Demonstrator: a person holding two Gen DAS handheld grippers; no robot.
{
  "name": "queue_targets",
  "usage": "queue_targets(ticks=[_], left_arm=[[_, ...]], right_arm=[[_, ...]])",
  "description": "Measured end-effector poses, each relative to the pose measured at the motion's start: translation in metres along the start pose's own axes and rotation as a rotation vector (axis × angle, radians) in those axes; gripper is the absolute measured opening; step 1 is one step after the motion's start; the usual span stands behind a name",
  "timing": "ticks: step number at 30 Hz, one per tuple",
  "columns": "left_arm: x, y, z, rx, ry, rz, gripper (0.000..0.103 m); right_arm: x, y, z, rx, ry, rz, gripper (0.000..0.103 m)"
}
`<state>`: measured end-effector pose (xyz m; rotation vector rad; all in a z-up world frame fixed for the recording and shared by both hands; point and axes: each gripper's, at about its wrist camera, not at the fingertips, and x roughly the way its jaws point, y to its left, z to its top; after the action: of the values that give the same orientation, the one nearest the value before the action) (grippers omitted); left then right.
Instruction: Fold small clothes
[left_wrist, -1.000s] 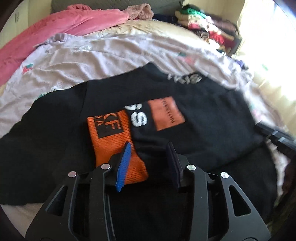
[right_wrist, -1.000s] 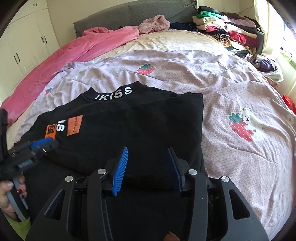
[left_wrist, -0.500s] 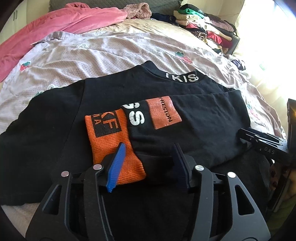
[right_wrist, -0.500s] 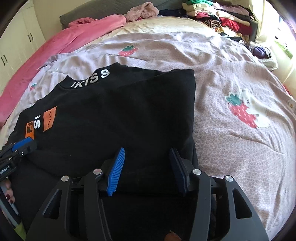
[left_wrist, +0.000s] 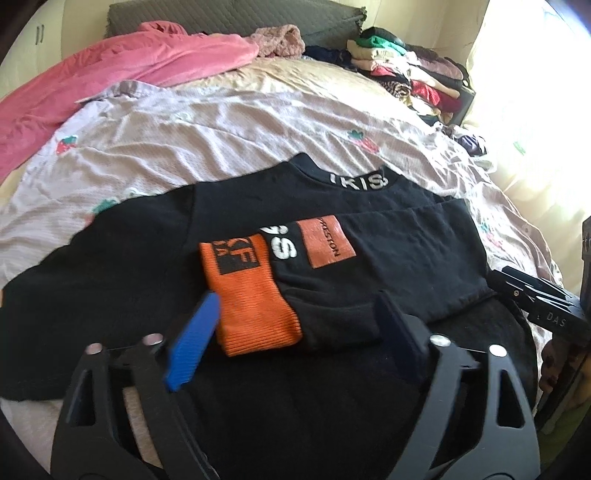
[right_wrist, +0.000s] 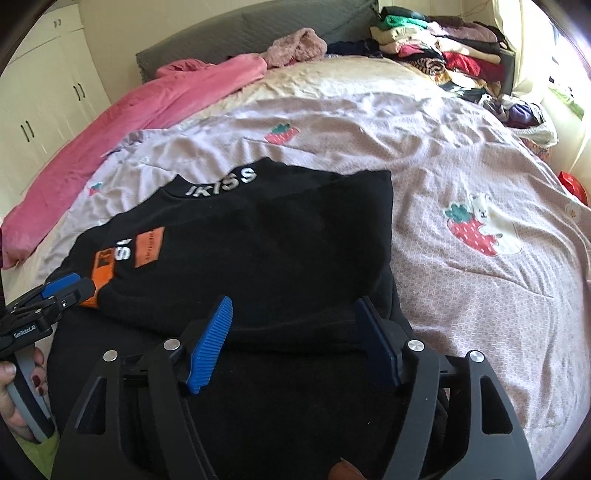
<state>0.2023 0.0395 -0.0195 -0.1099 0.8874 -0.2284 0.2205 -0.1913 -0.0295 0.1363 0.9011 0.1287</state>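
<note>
A black sweater (left_wrist: 140, 266) with a white-lettered collar lies flat on the bed, also in the right wrist view (right_wrist: 258, 240). One sleeve is folded across its front, ending in an orange cuff (left_wrist: 251, 295). My left gripper (left_wrist: 295, 314) is open, its fingers either side of the cuff end, a little above it. My right gripper (right_wrist: 295, 325) is open over the sweater's right side near the folded edge. Each gripper shows in the other's view: the right one (left_wrist: 535, 299) and the left one (right_wrist: 55, 295).
A lilac strawberry-print cover (right_wrist: 461, 184) spreads under the sweater. A pink blanket (left_wrist: 110, 74) lies at the back left. A pile of folded clothes (right_wrist: 443, 44) stands at the back right. White cupboards (right_wrist: 37, 103) stand at the left.
Both grippers have opened wider and drawn back a little from the sweater. The sleeve and cuff lie where they were.
</note>
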Motion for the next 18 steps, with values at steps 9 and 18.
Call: queue_targets(ticks=[9,18], left_arm=[[-0.037,0.027,-0.009,-0.052,-0.065,0.053,0.093],[-0.075,0.048,-0.02,-0.068,-0.129,0.143,0.093]], right_arm=[[-0.022,0.017,0.0,-0.02,-0.057,0.025,0.09],[-0.043,0.05,0.005,-0.073,-0.102,0.069,0.094]])
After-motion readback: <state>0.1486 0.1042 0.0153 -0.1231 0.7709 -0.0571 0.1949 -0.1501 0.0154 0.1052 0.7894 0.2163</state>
